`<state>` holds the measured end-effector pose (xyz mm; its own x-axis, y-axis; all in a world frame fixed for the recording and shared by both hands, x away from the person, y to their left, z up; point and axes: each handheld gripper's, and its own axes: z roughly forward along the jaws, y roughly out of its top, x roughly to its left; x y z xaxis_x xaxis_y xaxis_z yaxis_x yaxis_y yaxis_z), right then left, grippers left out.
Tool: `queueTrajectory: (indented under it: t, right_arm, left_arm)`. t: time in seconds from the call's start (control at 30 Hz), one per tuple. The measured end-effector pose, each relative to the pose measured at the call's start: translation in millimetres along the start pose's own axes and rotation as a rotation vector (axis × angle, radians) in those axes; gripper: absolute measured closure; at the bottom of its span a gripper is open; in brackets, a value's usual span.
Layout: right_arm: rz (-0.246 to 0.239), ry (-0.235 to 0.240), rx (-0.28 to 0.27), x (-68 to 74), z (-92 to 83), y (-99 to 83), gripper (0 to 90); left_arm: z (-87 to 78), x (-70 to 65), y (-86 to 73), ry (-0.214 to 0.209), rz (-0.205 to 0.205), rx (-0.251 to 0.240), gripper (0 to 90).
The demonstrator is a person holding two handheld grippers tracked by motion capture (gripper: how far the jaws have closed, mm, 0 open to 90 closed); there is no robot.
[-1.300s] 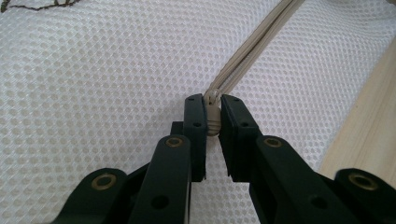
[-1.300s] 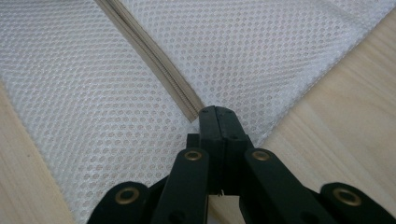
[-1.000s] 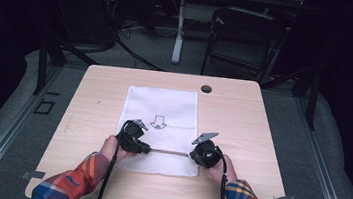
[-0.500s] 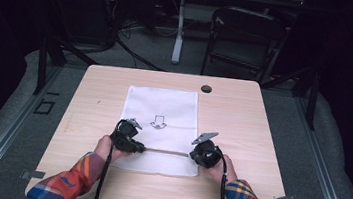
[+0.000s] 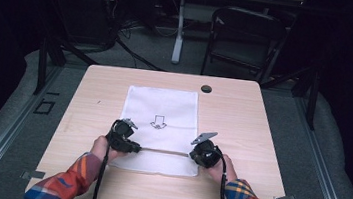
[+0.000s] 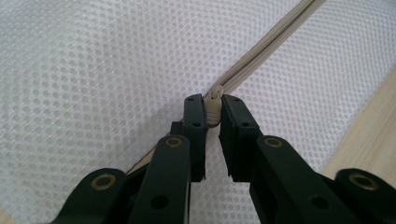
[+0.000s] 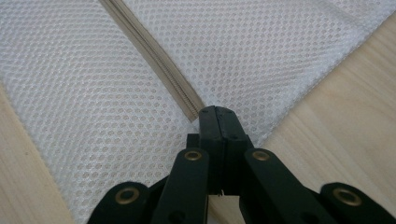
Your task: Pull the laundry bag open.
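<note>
Two tools: both low on the near end of a white mesh bag (image 5: 160,123), one at each end of its zipper (image 5: 163,151).
Left tool (image 6: 213,105): jaws nearly together, pinching the beige zipper pull (image 6: 213,108); seen at left in the high view (image 5: 122,137).
Right tool (image 7: 218,116): jaws pressed fully together on the bag's edge where the zipper (image 7: 154,51) ends; seen at right in the high view (image 5: 203,153).
Bag position: flat on the counter (image 5: 243,117), centred, zipper running across near the person.
Step in hand (judged): sliding the pull along the zipper.
Method note: keep right tool anchoring the mesh taut; draw pull straight along the track, low and level, so the mesh does not bunch or jam.
</note>
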<state>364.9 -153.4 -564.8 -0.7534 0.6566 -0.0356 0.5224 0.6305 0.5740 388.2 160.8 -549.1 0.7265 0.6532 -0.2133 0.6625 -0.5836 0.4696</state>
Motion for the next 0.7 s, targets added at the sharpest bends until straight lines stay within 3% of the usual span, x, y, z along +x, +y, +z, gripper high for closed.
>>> queueTrajectory:
  t: [0.7]
  right_arm:
    - [0.003, 0.007, -0.001, 0.4, 0.7, 1.1, 90.0]
  left_arm:
    - [-17.6, 9.4, -17.5, 0.049, -0.055, -0.010, 80.6]
